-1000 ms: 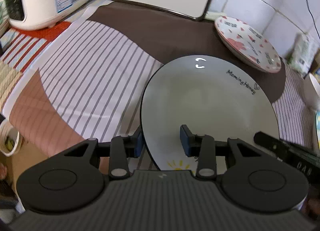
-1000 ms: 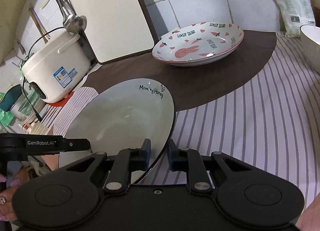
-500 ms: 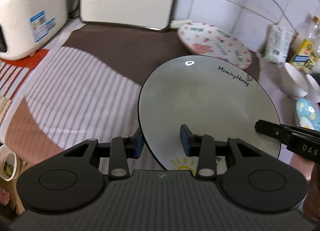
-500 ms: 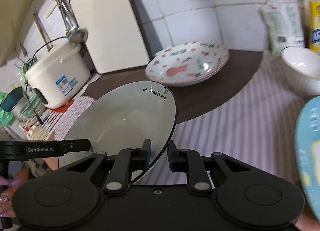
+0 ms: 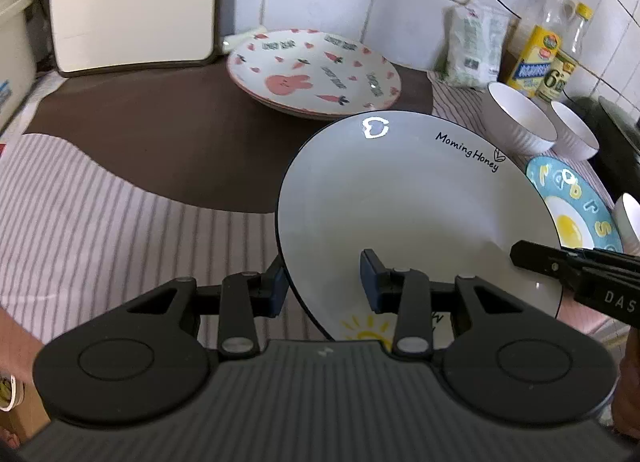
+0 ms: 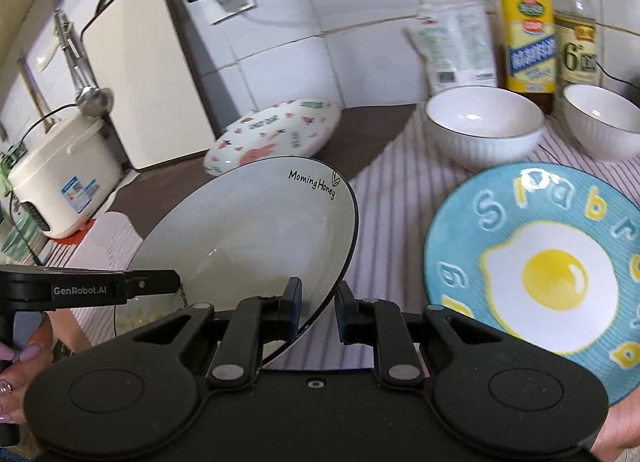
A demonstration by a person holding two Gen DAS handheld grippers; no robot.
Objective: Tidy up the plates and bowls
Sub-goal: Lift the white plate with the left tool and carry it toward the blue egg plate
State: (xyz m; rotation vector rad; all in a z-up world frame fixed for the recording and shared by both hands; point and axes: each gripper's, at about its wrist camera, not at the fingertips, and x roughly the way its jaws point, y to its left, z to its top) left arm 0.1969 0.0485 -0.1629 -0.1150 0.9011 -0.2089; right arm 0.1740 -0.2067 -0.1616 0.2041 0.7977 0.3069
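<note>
Right wrist view: three plates point(image 6: 256, 230), two bowls point(image 6: 482, 122).

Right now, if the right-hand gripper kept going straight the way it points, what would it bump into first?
Probably the nearer white bowl. The right gripper grips the Morning Honey plate by its rim; beyond it lies striped cloth, then that bowl. The fisheye makes depth uncertain.
</note>
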